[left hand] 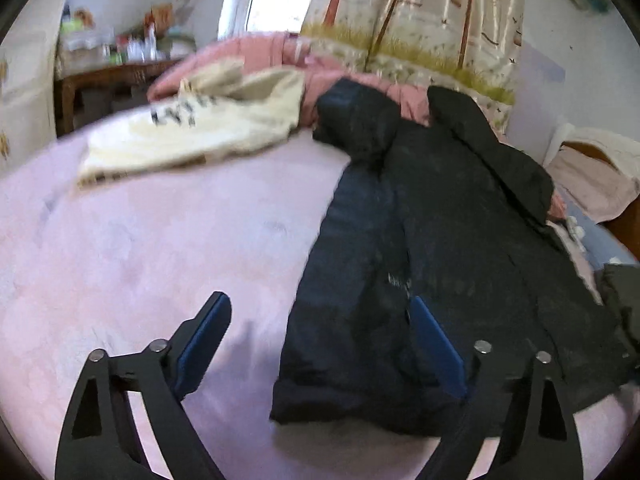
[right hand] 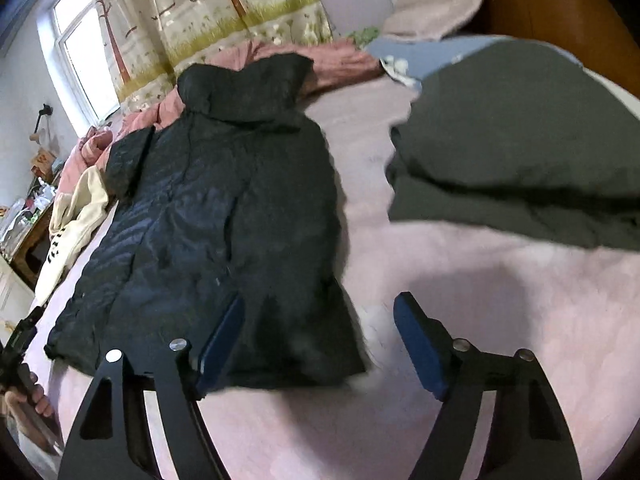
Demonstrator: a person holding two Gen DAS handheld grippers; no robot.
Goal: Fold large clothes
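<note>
A long black puffer coat (left hand: 420,248) lies flat on the pink bed (left hand: 140,248), hood toward the curtain and hem toward me. It also shows in the right wrist view (right hand: 216,216). My left gripper (left hand: 320,308) is open and empty, hovering over the hem's left corner. My right gripper (right hand: 320,312) is open and empty over the hem's right corner. The other gripper's handle and a hand (right hand: 24,376) show at the left edge of the right wrist view.
A cream garment (left hand: 208,128) lies at the far left of the bed. A dark grey garment (right hand: 520,148) lies to the right of the coat. A pink quilt (left hand: 280,56) is bunched by the curtain. A cluttered wooden table (left hand: 104,76) stands beyond the bed.
</note>
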